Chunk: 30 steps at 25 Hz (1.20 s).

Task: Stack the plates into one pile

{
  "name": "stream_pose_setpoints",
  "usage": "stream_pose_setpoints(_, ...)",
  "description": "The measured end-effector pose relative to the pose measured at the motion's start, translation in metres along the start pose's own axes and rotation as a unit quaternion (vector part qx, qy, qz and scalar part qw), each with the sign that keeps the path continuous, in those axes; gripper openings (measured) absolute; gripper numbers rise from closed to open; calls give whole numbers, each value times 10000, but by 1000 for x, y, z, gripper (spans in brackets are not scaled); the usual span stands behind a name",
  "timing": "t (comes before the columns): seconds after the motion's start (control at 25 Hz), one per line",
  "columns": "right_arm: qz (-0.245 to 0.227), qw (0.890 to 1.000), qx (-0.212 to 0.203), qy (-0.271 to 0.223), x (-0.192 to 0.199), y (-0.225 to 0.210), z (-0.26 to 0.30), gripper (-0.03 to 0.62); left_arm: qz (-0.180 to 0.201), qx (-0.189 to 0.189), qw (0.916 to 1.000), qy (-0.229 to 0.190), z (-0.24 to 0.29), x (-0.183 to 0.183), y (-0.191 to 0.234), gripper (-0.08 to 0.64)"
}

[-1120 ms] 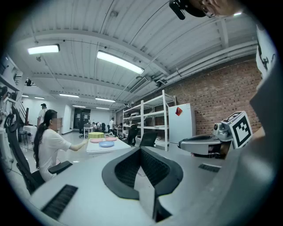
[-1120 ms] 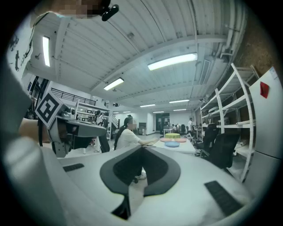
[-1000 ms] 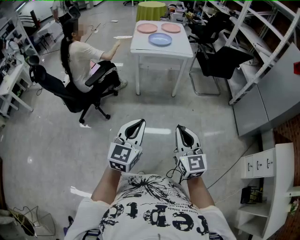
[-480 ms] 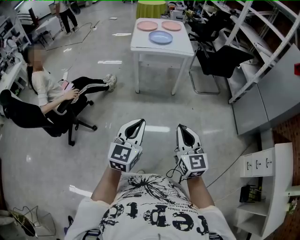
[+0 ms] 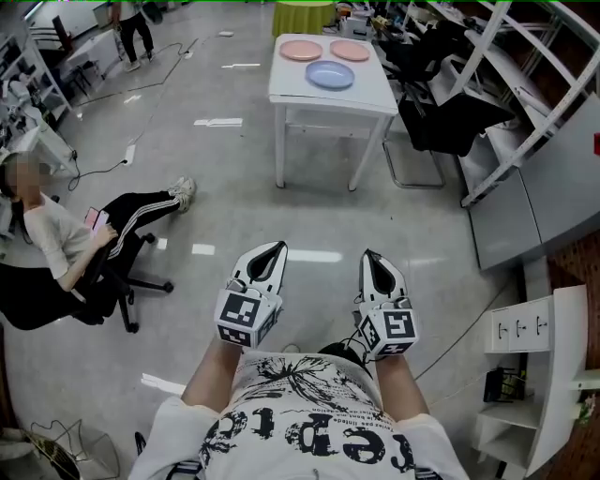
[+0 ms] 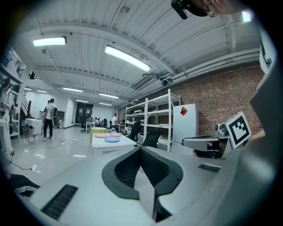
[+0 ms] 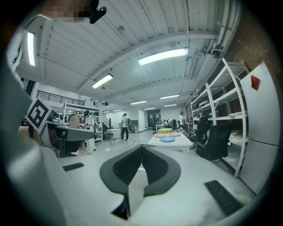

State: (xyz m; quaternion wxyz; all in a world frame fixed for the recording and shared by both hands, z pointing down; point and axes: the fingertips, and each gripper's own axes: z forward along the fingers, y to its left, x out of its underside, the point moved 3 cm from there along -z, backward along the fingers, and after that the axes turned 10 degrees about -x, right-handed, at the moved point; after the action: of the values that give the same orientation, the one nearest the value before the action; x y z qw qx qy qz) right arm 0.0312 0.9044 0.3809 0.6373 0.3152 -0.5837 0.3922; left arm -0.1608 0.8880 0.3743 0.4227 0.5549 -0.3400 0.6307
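Far ahead stands a white table point(image 5: 375, 94) with three plates on it. Two pink plates point(image 5: 301, 51) point(image 5: 350, 51) lie at its far side and a blue plate point(image 5: 331, 75) lies nearer me. The blue plate point(image 6: 112, 139) point(image 7: 167, 139) also shows small in both gripper views. My left gripper point(image 5: 278, 247) and right gripper point(image 5: 368, 255) are held close to my body, well short of the table. Both are shut with nothing between the jaws.
A person sits on a black office chair point(image 5: 47, 295) at the left with legs stretched out. Another person point(image 5: 131, 23) stands at the far left. Black chairs point(image 5: 441, 122) and white shelving point(image 5: 525, 103) stand right of the table. A white cabinet point(image 5: 534, 375) is at my right.
The seated person on the office chair has rolled from the upper left toward the left edge and nearer me. Table and plates have shifted slightly right in view. Both grippers stay shut.
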Motion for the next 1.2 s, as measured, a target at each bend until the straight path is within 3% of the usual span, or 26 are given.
stream_pose_setpoints(0.24, 0, 10000, 8, 53, 1, -15, 28, 8, -107, -67, 9998, 132, 26, 7, 19, 3)
stream_pose_setpoints(0.52, 142, 9985, -436, 303, 18, -58, 88, 8, -73, -286, 9993, 225, 92, 9, 31, 3)
stream_pose_setpoints(0.8, -36, 9969, -697, 374, 2, -148, 155, 8, -105, -677, 9974, 229, 195, -11, 37, 3)
stream_pose_setpoints(1.2, -254, 9944, -978, 322, -36, -290, 247, 8, -191, -877, 9958, 162, 361, -48, 24, 3)
